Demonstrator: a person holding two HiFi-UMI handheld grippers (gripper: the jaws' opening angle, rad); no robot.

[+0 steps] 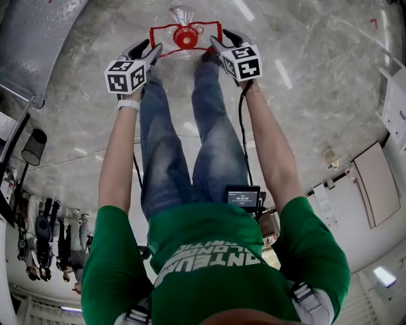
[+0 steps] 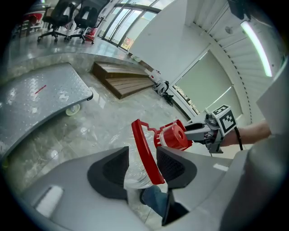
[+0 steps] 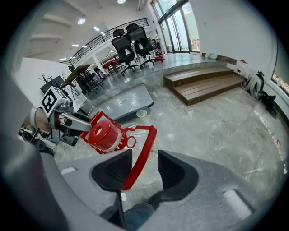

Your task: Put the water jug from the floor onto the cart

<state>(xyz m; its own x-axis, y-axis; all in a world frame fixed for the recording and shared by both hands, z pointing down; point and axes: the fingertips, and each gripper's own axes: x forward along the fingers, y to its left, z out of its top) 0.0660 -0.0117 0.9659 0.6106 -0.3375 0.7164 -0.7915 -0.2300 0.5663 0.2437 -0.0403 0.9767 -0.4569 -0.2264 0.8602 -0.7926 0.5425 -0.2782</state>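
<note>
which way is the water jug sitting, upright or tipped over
Upright: in the head view the water jug stands on the floor, its red cap facing straight up, red handle level around it.

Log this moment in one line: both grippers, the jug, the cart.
left gripper: open, handle between jaws | right gripper: open, handle between jaws | water jug: on floor | cart: nearby, jug not on it
</note>
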